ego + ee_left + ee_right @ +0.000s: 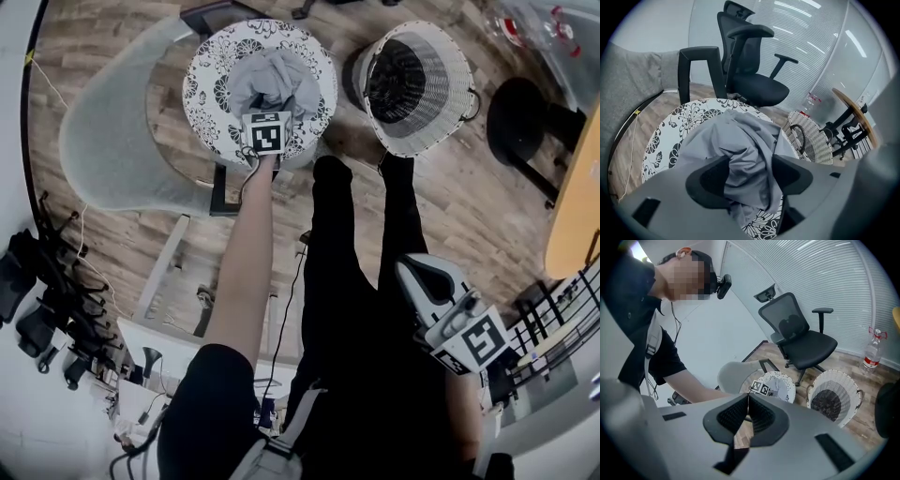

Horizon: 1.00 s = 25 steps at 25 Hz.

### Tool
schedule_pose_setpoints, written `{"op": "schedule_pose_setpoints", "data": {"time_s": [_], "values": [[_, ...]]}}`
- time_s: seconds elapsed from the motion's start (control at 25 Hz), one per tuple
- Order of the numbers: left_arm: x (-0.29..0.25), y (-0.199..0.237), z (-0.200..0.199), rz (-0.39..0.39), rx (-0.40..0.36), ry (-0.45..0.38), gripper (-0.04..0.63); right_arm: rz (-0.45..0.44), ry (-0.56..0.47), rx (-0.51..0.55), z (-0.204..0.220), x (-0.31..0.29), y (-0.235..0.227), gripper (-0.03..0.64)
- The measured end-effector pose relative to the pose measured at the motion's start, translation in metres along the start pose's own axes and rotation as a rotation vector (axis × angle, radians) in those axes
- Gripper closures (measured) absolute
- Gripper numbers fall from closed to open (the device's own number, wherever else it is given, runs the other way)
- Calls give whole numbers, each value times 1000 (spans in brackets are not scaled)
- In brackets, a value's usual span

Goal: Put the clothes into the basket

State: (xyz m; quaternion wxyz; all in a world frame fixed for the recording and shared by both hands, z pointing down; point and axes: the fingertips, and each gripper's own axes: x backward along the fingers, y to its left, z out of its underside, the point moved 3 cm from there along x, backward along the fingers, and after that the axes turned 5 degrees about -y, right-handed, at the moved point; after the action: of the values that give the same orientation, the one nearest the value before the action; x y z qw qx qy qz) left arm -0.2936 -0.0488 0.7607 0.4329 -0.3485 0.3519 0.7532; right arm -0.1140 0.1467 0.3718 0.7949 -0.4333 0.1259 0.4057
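While left arm [246, 272] stretches forward, left tongs [750, 174] grip grey garment [740, 136]; right tongs [747, 417] closed beside leg.

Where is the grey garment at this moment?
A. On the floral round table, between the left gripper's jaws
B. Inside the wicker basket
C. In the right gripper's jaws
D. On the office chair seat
A: the grey garment lies heaped on the floral round table, bunched between the jaws of the left gripper; the wicker basket holds no grey cloth.
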Motion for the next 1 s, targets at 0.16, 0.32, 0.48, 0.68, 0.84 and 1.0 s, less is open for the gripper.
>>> {"op": "schedule_pose_setpoints", "data": {"time_s": [0.16,0.32,0.48,0.68,0.84,1.0], "values": [[-4,7,5,-27,-17,7,371,2,-8,-3,0,1,-1,600],[2,6,3,-13,-9,22,464,2,-7,4,1,3,-1,600],[5,5,0,-8,16,21,530,7,-4,8,1,4,-2,600],[13,2,-4,5,28,5,546,-2,-23,25,-4,3,4,600],[28,-3,-10,23,34,-5,548,-15,-45,46,-10,5,12,600],[46,-1,-18,34,43,-22,551,-24,-67,77,-20,6,23,600]]}}
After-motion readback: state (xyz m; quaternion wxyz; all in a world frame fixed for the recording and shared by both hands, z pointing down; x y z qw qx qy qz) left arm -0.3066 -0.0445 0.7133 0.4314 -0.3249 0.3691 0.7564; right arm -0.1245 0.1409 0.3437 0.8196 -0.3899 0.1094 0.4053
